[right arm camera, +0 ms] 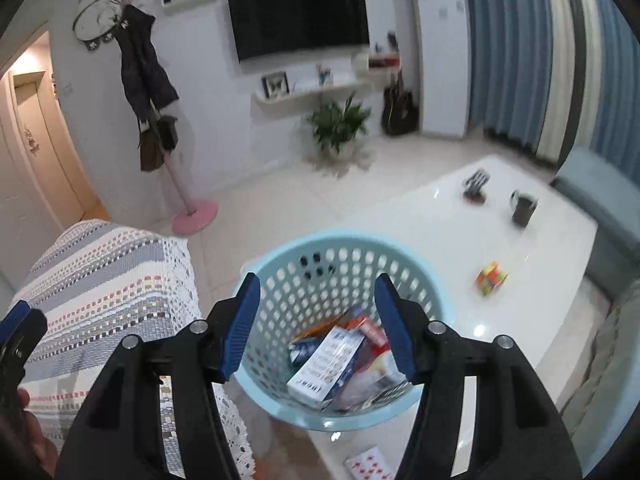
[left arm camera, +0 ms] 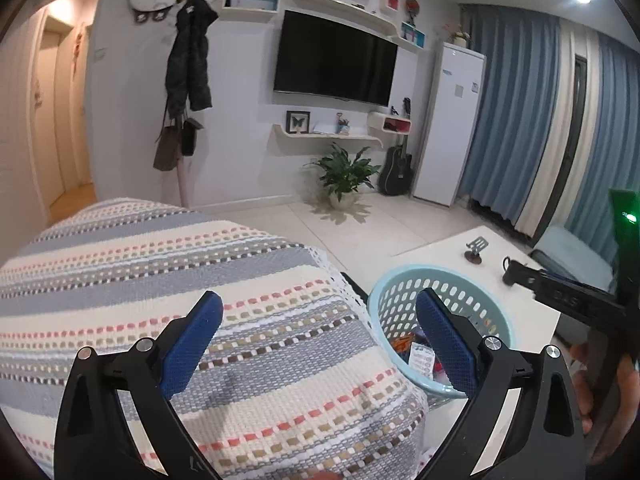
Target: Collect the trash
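From the left wrist, the left gripper [left arm camera: 318, 330] stands with its blue-padded jaws spread wide and nothing between them; under and ahead of it lies a woven cover striped in grey, cream and pink [left arm camera: 168, 280] draped over a rounded piece of furniture. Just beyond the right-hand finger stands a pale blue perforated plastic basket [left arm camera: 404, 280], with bits of printed packaging showing inside it past the pad. The basket rests on a glossy white low table [left arm camera: 528, 344], and farther along the table sit a small dark phone stand [left arm camera: 476, 250] and, partly hidden, a dark mug [left arm camera: 510, 272]. At the right edge the black body of the other gripper comes into view, with a hand [left arm camera: 616, 392] around its handle. From the right wrist, the right gripper [right arm camera: 318, 328] hangs above the same basket [right arm camera: 432, 300], its jaws about half open and empty, with the basket's mouth framed between the fingers. Below the gap lie the collected cartons and wrappers [right arm camera: 340, 364], among them a white and blue box, though the picture is blurred. To the gripper's right on the table [right arm camera: 440, 224] lies a multicoloured puzzle cube [right arm camera: 491, 278], and farther off the mug [right arm camera: 523, 208]. Near the lower edge, a white packet with red marks [right arm camera: 366, 465] lies on the table.
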{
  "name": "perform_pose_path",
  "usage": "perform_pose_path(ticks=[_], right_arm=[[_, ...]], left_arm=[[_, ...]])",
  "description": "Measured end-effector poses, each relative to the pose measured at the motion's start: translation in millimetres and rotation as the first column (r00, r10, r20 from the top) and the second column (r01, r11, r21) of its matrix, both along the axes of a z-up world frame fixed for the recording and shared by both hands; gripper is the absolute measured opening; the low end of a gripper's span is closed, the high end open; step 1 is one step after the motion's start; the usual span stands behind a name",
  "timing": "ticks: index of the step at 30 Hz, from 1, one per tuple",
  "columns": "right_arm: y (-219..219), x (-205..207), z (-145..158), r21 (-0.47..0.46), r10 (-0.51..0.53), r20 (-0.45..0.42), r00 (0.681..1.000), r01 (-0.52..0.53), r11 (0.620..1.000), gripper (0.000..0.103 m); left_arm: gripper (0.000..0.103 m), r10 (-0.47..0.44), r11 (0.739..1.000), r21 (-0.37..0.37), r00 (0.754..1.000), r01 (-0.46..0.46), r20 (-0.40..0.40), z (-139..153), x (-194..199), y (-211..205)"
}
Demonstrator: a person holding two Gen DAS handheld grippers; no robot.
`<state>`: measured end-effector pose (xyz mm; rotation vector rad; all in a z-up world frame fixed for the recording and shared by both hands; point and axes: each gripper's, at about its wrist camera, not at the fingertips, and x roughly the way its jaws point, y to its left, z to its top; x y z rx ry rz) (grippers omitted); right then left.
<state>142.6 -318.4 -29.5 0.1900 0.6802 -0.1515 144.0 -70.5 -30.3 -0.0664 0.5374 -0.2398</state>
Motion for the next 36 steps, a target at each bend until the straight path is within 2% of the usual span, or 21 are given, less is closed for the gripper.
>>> perform_pose_path(ticks=[4,6,7,10,15,21,26,28,33,36], right_arm=[[12.9,-19.3,18.8,-0.056,-0.01,0.087,0.996,0.015,0.998,0.057],[19.5,-25.1,26.4,-0.083,-0.012,0.115,0.993,0.022,0.996,0.062],[22.8,-27.2,29.9,-0.09,-0.004,0.121,0.993,0.015,0.996,0.066],[28.8,-34.2,39.2,-0.101,0.006,0.135,0.991,0.008,0.995,0.066],[40.3,-46.1,53.2,-0.122,0.013,0.167,0.986,0.007,0.993,0.067],[53.0,-52.9,53.1,-0.136,-0.002,0.177,0.984,0.027,0.99,0.067],[58.6,-59.1,48.7,-0.147,-0.045,0.189,0.981,0.074,0.986,0.068],[58.0,-63.1,47.4,-0.14,-0.07,0.201,0.977,0.1,0.985,0.071],[51.9,-70.5,47.5,-0.122,-0.102,0.224,0.969,0.131,0.984,0.073],[48.6,-71.9,49.2,-0.111,-0.104,0.233,0.967,0.133,0.985,0.073]], left_arm=[[0.094,0.025,0.999,0.019,0.998,-0.026,0.057,5.8,-9.2,6.4],[0.094,0.048,0.997,0.048,0.993,-0.053,0.11,8.9,-17.7,7.6],[0.094,0.07,0.995,0.056,0.986,-0.08,0.15,11.0,-23.6,9.0],[0.095,0.113,0.989,0.069,0.967,-0.132,0.228,17.1,-36.1,10.5],[0.095,0.108,0.991,0.055,0.969,-0.123,0.222,24.1,-43.9,18.0],[0.095,0.1,0.992,0.053,0.969,-0.115,0.225,23.6,-52.8,25.3],[0.095,0.068,0.997,0.015,0.986,-0.071,0.153,14.7,-43.4,28.7],[0.095,0.055,0.998,0.009,0.989,-0.057,0.135,12.1,-41.1,28.2],[0.095,0.046,0.997,0.056,0.986,-0.056,0.158,9.9,-43.4,21.6],[0.095,0.085,0.987,0.113,0.972,-0.112,0.22,10.7,-51.3,15.7]])
